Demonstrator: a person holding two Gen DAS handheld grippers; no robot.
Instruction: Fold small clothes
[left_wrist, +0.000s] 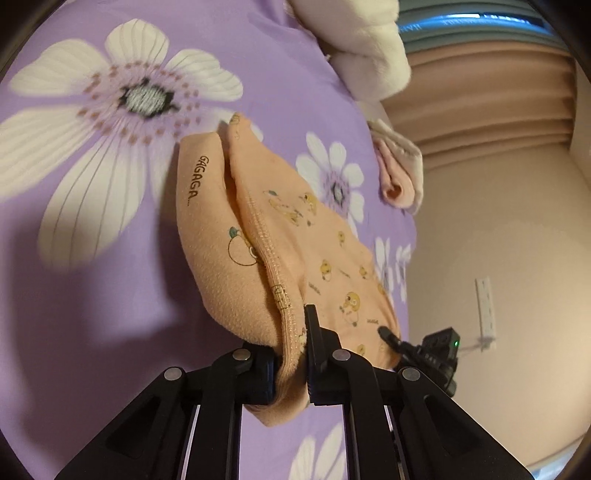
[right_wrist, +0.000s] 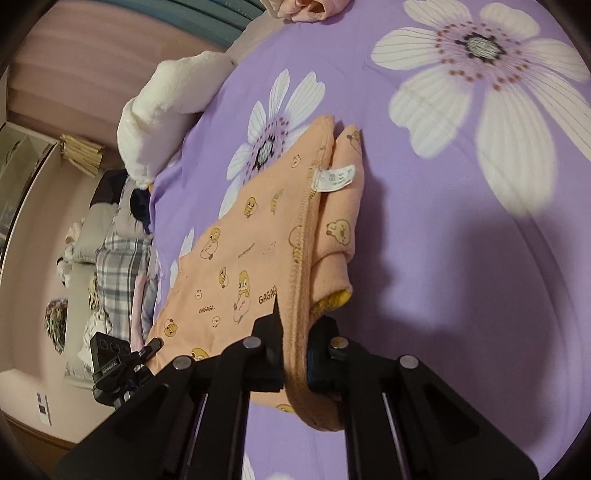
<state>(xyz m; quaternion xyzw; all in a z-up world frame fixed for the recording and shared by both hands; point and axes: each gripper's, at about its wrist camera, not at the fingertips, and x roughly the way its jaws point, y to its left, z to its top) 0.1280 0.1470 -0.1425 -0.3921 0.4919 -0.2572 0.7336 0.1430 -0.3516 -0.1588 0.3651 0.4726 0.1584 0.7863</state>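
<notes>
A small peach garment (left_wrist: 266, 236) printed with yellow ducklings and "GAGAGA" text hangs stretched above the purple flowered bedsheet (left_wrist: 74, 295). My left gripper (left_wrist: 291, 354) is shut on one stitched edge of it. My right gripper (right_wrist: 295, 354) is shut on the other edge of the same garment (right_wrist: 236, 251), where a white care label (right_wrist: 334, 179) shows on the folded hem. Each view shows the other gripper's camera at the garment's far end: the right gripper (left_wrist: 436, 350) and the left gripper (right_wrist: 110, 365).
A white plush item (left_wrist: 365, 48) lies at the bed's far edge; it also shows in the right wrist view (right_wrist: 162, 103). A folded pink cloth (left_wrist: 399, 177) sits near it. Plaid and other clothes (right_wrist: 118, 258) lie beside the bed. A wall outlet (left_wrist: 485, 306) is on the beige wall.
</notes>
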